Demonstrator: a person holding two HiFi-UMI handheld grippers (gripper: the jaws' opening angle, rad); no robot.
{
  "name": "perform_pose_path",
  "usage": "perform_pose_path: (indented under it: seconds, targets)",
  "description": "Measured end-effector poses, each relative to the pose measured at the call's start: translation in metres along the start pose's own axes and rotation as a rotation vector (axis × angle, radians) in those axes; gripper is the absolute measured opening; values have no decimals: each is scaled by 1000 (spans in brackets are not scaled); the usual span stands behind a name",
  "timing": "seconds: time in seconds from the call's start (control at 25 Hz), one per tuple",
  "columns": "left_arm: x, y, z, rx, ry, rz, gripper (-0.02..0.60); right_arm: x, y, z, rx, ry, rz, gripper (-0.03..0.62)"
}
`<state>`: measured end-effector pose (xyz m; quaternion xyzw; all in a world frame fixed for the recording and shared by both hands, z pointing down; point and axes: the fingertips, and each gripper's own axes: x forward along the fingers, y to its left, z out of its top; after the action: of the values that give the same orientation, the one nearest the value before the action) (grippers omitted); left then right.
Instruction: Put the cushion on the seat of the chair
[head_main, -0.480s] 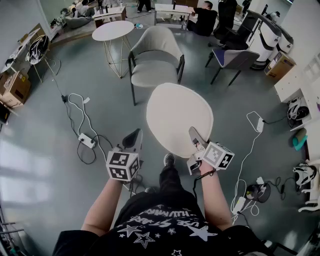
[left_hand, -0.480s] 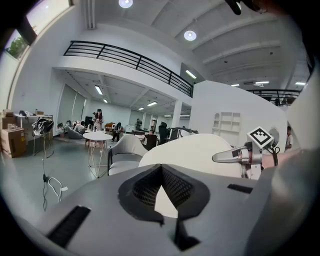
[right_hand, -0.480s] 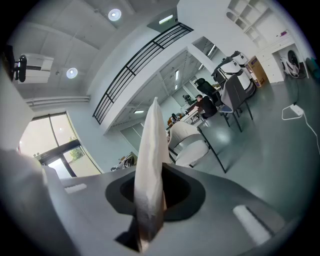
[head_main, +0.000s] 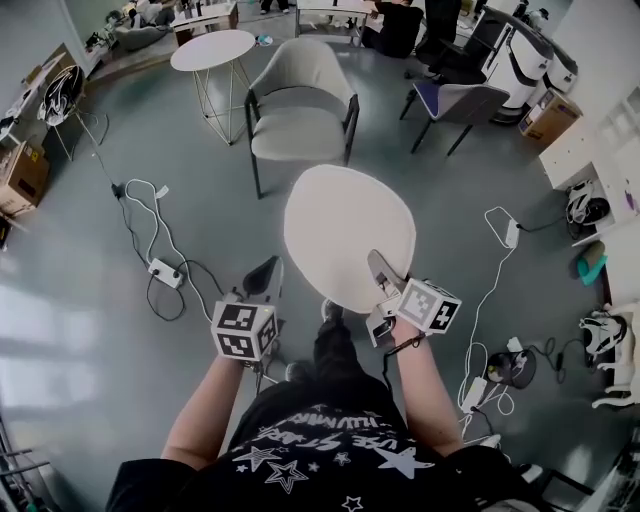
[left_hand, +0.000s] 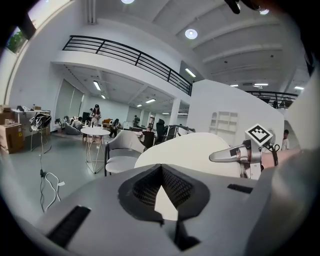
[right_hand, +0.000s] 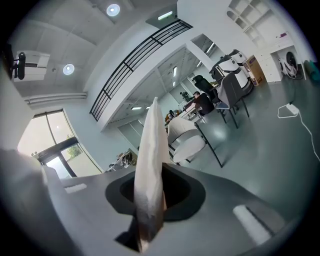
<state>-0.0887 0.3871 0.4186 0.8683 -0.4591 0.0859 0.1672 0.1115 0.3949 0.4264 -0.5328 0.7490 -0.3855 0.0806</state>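
The round, flat white cushion (head_main: 348, 235) hangs pinched by its near edge in the right gripper (head_main: 383, 278), the grey padded armchair (head_main: 298, 135) straight ahead beyond its far edge, while the left gripper (head_main: 264, 279), pressed together and empty, sits just beside it.

Black short-sleeved T-shirt (head_main: 330, 455), white stars and lettering printed across chest. Dark trousers (head_main: 336, 352), grey shoe (head_main: 332, 312). Dark grey jaws on left gripper (head_main: 268, 272), paler grey on right gripper (head_main: 378, 262); each bears white cube with black square markers.
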Motion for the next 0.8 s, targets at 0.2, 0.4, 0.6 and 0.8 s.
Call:
perform_pose_path:
  seconds: [0.2,0.4,0.6,0.8]
  targets:
    - [4,5,1,26,7,-1,8,6,3,-4,-4,17,15,57]
    - [12,16,-3,-12,11,21,8,17,-3,2,8,16,5,58]
    - [31,24,-7,-28,34,40,8,36,-22,17,46,16,-6,60]
    - [64,43,0,-43,44,76,8,70,-38,34,44,52,-2,60]
